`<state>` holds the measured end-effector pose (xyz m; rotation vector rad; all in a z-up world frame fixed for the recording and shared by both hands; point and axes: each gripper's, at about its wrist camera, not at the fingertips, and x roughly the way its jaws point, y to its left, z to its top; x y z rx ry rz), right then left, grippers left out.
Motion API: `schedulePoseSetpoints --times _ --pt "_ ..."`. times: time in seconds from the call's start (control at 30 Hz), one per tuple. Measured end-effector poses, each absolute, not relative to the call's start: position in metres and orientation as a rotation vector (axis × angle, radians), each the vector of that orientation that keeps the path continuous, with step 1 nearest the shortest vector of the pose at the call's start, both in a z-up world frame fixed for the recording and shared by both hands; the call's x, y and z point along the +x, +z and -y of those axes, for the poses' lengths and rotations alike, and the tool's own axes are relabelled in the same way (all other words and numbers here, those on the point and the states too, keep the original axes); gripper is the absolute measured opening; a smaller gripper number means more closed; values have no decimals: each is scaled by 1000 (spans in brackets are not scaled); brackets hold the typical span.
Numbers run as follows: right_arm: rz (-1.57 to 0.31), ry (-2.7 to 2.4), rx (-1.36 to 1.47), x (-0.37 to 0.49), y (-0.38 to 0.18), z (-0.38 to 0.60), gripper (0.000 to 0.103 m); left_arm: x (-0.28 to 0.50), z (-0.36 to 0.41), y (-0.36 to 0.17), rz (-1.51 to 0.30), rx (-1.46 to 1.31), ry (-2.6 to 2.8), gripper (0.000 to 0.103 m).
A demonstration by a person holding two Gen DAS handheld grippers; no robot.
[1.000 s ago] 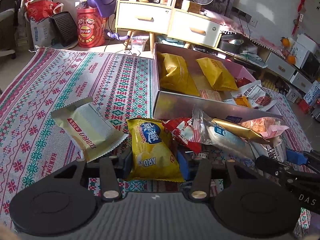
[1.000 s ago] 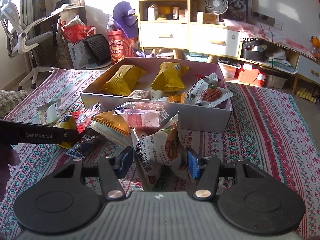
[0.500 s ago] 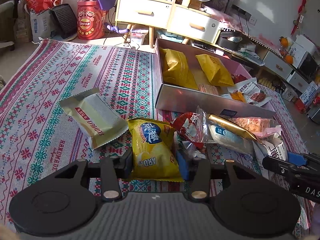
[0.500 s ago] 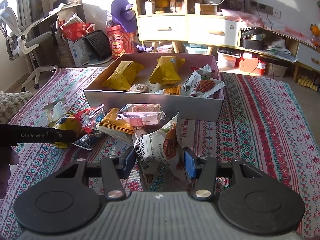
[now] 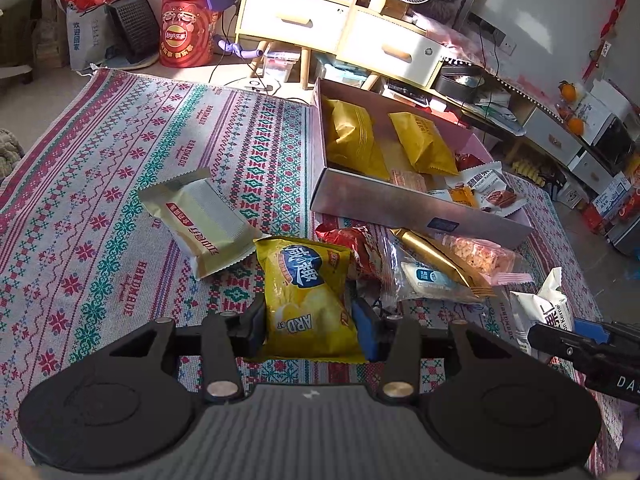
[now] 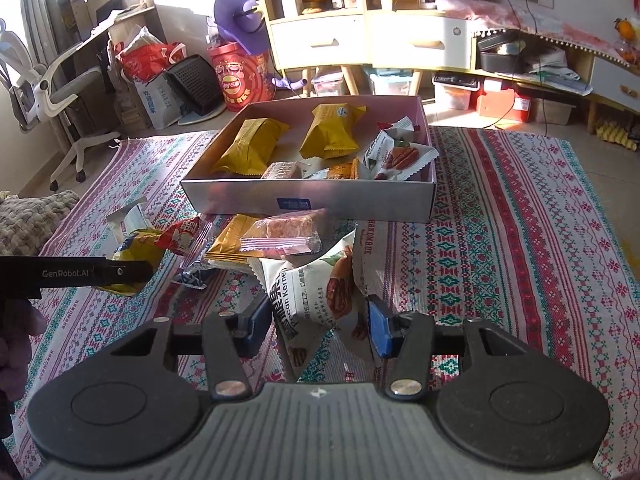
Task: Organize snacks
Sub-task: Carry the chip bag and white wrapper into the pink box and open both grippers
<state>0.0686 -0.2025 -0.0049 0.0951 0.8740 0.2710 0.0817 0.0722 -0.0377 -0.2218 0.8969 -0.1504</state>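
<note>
Clenching a yellow crinkly chip bag (image 5: 310, 300), left tool (image 5: 310, 330); right tool (image 6: 320, 320) grasps white pecan packet (image 6: 316, 292), both ready for the near grey cardboard box (image 6: 360, 200).

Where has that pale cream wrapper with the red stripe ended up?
In the left wrist view, the pale cream foil snack packet with a red stripe lies on the patterned woven rug, left of the grey cardboard box, beside the yellow chip bag.

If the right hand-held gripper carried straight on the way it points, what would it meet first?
Probably the pink wafer packet on the snack pile, just ahead of the pecan packet it grips; the box lies beyond. Depth is uncertain.
</note>
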Motion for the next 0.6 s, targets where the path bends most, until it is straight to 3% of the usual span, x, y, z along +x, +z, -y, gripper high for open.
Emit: schedulePoseSetpoints --times 0.6 --pt "-876 268 177 71 26 218 47 74 -60 -1 -842 -261 -232 50"
